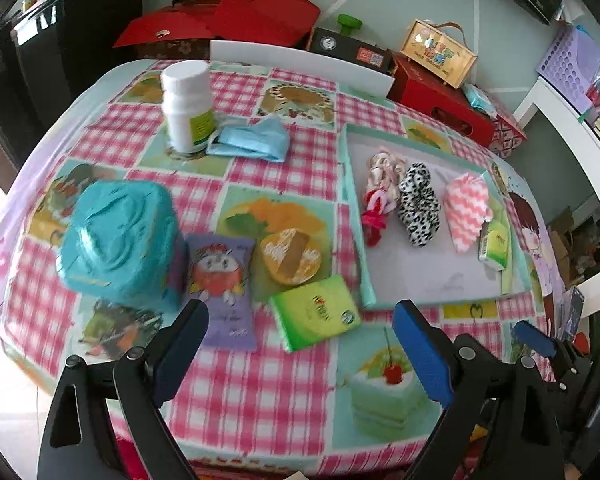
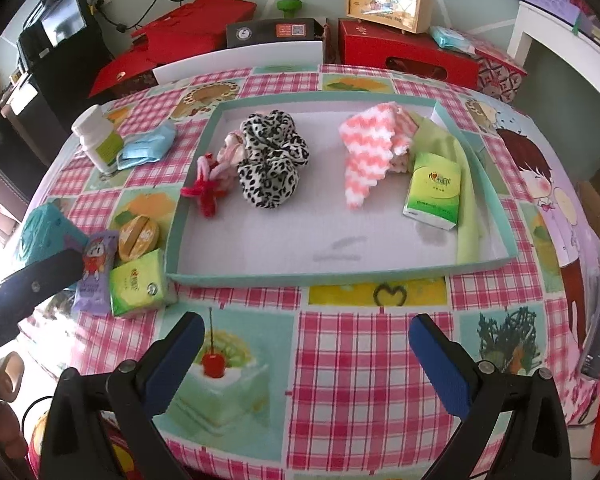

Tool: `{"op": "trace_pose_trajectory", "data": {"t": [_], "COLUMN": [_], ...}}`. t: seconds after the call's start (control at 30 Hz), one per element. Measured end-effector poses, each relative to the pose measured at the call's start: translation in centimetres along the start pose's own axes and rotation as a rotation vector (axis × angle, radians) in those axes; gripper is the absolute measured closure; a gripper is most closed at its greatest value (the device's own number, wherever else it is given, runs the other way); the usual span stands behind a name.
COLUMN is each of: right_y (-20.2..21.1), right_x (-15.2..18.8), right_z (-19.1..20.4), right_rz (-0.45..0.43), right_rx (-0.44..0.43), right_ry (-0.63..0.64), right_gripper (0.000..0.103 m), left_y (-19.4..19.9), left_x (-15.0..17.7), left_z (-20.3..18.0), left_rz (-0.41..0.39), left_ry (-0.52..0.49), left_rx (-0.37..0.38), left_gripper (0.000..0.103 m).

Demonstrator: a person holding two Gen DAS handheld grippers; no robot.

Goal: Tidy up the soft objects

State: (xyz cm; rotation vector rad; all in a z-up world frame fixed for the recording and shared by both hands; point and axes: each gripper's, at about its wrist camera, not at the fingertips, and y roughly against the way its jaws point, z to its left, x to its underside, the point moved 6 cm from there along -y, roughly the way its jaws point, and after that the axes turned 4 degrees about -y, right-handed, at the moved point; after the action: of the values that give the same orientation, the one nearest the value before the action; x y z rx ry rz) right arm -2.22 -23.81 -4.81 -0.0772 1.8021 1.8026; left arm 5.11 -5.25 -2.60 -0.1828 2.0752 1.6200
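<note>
**A:** Both your grippers are released and hold nothing: the left gripper (image 1: 300, 320) hangs over the near tabletop (image 1: 260, 396), the right gripper (image 2: 306, 334) in front of the tray (image 2: 300, 278). Which soft thing is nearest?

**B:** The green tissue pack (image 1: 315, 313), lying flat just ahead of your left gripper, beside the purple packet (image 1: 223, 280) and close to the tray's near corner. My guess is that it goes next.

**A:** Then come down with the jaws across its short sides, squeeze lightly so it does not buckle, and lift clear of the tray wall before crossing over.

**B:** What sits in the tray already?

**A:** A red-and-pink hair tie (image 2: 212, 178) touching a leopard scrunchie (image 2: 274, 160), a pink zigzag cloth (image 2: 374, 148), a second tissue pack (image 2: 432, 190) and a green cloth (image 2: 466, 184) against the right wall. The near middle is bare; set yours there.

**B:** And outside it?

**A:** A face mask (image 1: 252, 140) by the white bottle (image 1: 188, 104), and a teal tin (image 1: 118, 240).
</note>
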Motion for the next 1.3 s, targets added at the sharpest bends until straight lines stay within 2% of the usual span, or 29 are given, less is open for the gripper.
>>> {"op": "trace_pose_trajectory", "data": {"t": [0.33, 0.5, 0.67, 0.83, 1.3], "right_y": [-0.5, -1.5, -2.5, -3.4, -4.9], "right_x": [0.9, 1.3, 1.5, 1.4, 1.6], "right_z": [3.7, 7.1, 9.4, 10.6, 13.4], "right_rz": [0.001, -0.003, -0.012, -0.013, -0.007], "right_rx": [-0.036, -0.126, -0.158, -0.206, -0.22], "right_ry": [0.102, 0.176, 0.241, 0.252, 0.346], "right_gripper": [0.0, 0.0, 0.0, 0.0, 0.0], "left_y": [0.9, -0.1, -0.8, -1.4, -2.1], "left_x": [1.7, 2.5, 2.9, 3.2, 3.4], "left_z": [3.1, 4.9, 6.1, 7.2, 9.1], "left_rz": [0.021, 0.056, 0.073, 0.082, 0.083], "left_ry": [0.059, 0.114, 0.155, 0.198, 0.253], "left_rx": [-0.038, -0.049, -0.053, -0.059, -0.062], "left_gripper": [0.009, 0.009, 0.009, 0.009, 0.009]}}
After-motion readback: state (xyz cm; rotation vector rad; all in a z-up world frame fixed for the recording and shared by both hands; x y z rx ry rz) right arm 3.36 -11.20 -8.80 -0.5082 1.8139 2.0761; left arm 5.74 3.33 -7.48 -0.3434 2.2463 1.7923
